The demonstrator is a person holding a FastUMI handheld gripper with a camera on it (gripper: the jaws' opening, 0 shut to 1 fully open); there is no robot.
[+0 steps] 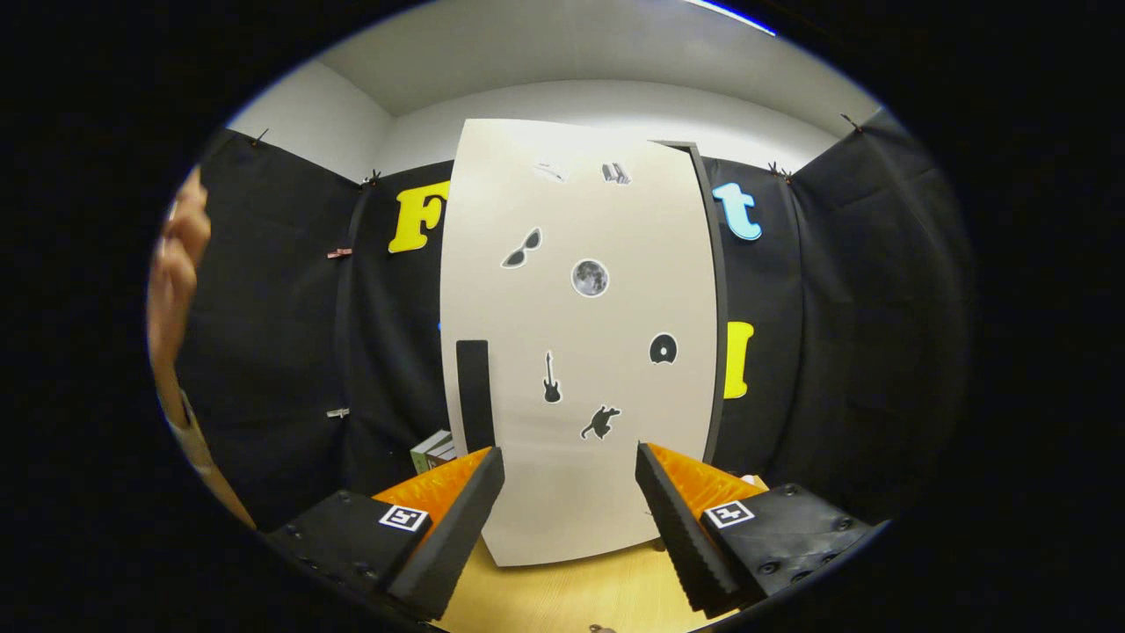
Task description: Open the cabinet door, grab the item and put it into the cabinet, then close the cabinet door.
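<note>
The tool (569, 501) hangs spread wide with nothing pinched, squared up to the shut cabinet door (580, 343) on the worktop (580, 593). Its dark handle (474, 396) sits beyond the left finger; a boxy item (432, 450) peeks beside it.

The tongs (569, 505) have ridged wedge fingers (457, 527), apart, on screwed blocks bearing square black-and-white markers (404, 518).
</note>
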